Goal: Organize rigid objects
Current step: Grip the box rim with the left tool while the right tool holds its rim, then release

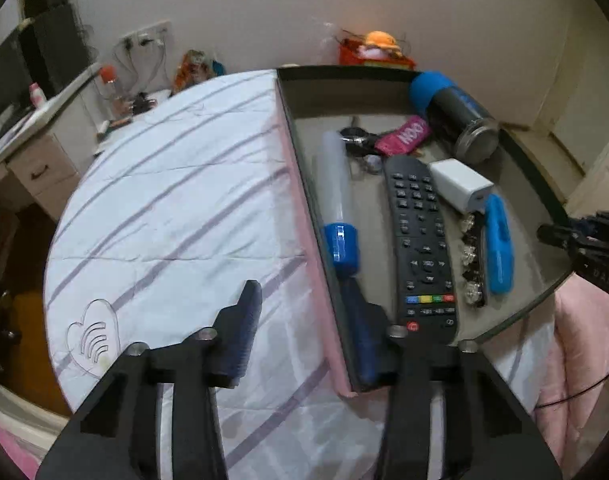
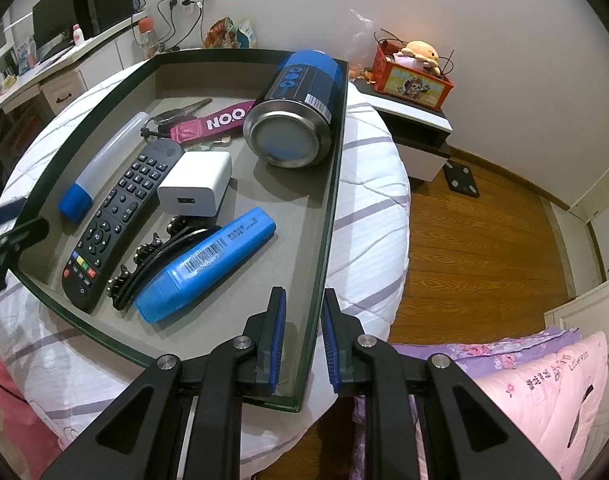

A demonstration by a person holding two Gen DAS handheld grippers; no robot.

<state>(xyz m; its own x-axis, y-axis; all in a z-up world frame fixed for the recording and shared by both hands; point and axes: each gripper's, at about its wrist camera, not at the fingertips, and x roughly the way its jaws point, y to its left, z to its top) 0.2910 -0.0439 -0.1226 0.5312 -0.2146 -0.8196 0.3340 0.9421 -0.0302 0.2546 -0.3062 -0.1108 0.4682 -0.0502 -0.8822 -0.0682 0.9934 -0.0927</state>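
Note:
A shallow grey tray with a dark rim (image 2: 328,216) lies on the bed and shows in the left wrist view too (image 1: 300,168). It holds a black remote (image 2: 120,216), a white charger (image 2: 196,184), a blue marker (image 2: 208,264), a black hair clip (image 2: 152,256), a clear tube with a blue cap (image 2: 104,164), a pink lanyard with keys (image 2: 220,120) and a blue-and-steel can (image 2: 296,116). My right gripper (image 2: 302,308) straddles the tray's right rim, jaws narrowly apart. My left gripper (image 1: 304,300) is open astride the tray's left wall.
The tray rests on a white quilt with purple stripes (image 1: 176,208). A desk with a monitor (image 2: 56,24) stands at the left wall. A nightstand with a red box and plush toy (image 2: 414,72) stands beyond the bed. Pink bedding (image 2: 544,392) and wooden floor (image 2: 484,248) lie at the right.

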